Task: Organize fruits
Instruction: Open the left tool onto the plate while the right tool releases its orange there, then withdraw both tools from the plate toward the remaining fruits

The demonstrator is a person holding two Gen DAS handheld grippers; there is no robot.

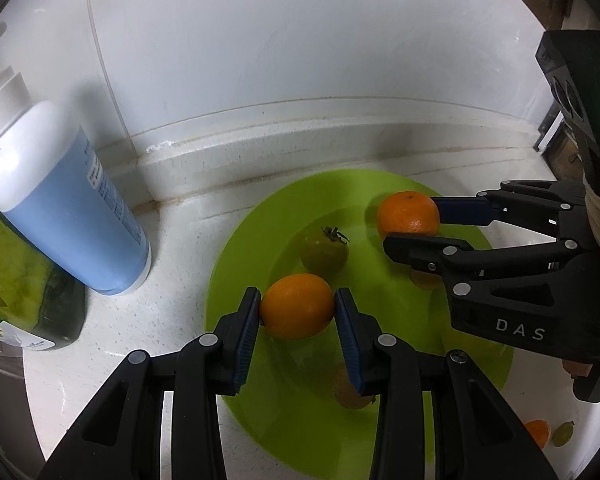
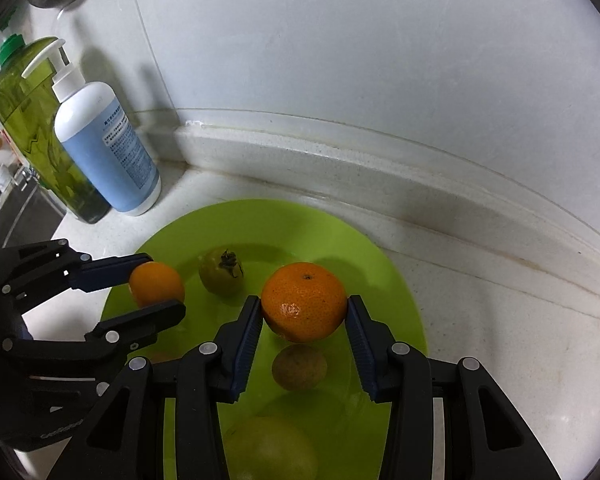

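A lime green plate lies on the white counter. My left gripper is shut on a smooth orange just above the plate's near left part. My right gripper is shut on a dimpled mandarin above the plate's right part. A green tomato with a dark stalk rests on the plate between them. Reflections of the held fruit show on the plate below each gripper.
A white pump bottle of blue liquid stands left of the plate, with a green bottle behind it. A raised ledge and white wall run behind the plate. Small fruit lies at the lower right.
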